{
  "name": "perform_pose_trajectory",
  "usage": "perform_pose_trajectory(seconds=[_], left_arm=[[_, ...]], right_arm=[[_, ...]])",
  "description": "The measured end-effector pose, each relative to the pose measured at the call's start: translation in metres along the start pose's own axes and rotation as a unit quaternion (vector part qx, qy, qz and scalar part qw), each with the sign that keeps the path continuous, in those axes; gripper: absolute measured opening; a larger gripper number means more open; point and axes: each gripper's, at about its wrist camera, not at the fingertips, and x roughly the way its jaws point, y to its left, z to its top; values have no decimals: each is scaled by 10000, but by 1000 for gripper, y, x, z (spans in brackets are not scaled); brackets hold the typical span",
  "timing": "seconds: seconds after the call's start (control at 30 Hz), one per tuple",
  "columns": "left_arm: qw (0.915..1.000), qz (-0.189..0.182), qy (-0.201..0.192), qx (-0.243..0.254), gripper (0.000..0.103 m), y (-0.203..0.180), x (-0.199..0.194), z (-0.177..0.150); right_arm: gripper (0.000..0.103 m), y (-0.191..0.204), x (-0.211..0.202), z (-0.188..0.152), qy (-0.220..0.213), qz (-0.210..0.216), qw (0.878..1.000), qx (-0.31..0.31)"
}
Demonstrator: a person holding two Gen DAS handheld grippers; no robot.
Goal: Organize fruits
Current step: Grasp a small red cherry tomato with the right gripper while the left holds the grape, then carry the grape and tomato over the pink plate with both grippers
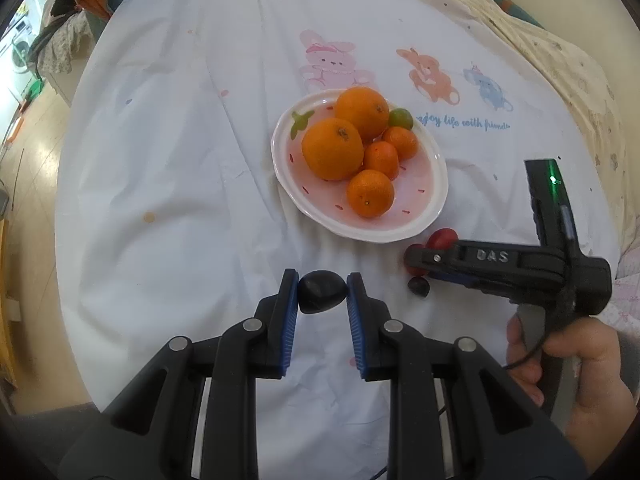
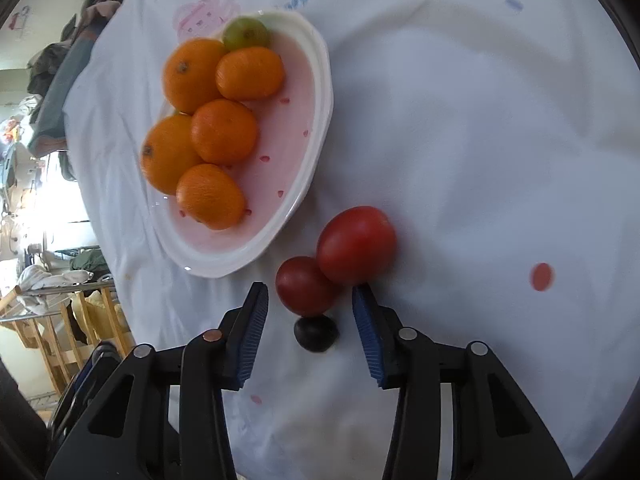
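Observation:
A pink-and-white plate [image 1: 418,188] [image 2: 320,92] on the white cloth holds several oranges [image 1: 332,148] [image 2: 224,132] and one small green fruit [image 1: 401,117] [image 2: 246,34]. My left gripper [image 1: 322,277] is shut on a dark, nearly black fruit [image 1: 322,294] just above the cloth, in front of the plate. My right gripper [image 2: 310,288] [image 1: 416,265] reaches in beside the plate's near edge. Its pads stand apart around a small dark-red fruit [image 2: 306,286] and a second black fruit [image 2: 316,332] [image 1: 419,287] and press on neither. A larger red fruit [image 2: 356,244] [image 1: 442,238] lies just past its right fingertip.
The cloth [image 1: 180,160] carries cartoon animal prints and blue lettering. A cream quilt [image 1: 560,60] lies at the right. A person's hand [image 1: 580,364] grips the right tool. Piled clothes [image 1: 80,8] sit beyond the far left edge, and a wooden rack [image 2: 60,320] stands below.

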Motion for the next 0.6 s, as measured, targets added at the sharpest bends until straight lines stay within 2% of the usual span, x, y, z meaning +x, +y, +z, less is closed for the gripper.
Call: perform_pose_trajectory(seconds=[0.07, 0.27, 0.6], left_arm=[[10000, 48, 9, 32, 20, -1, 2, -1], [10000, 63, 49, 44, 20, -1, 5, 0], [9997, 178, -79, 123, 20, -2, 5, -2]], right_arm=[[34, 0, 1, 1, -89, -28, 10000, 35], [33, 0, -2, 0, -127, -99, 9998, -133], [33, -7, -28, -14, -275, 136, 9995, 14]])
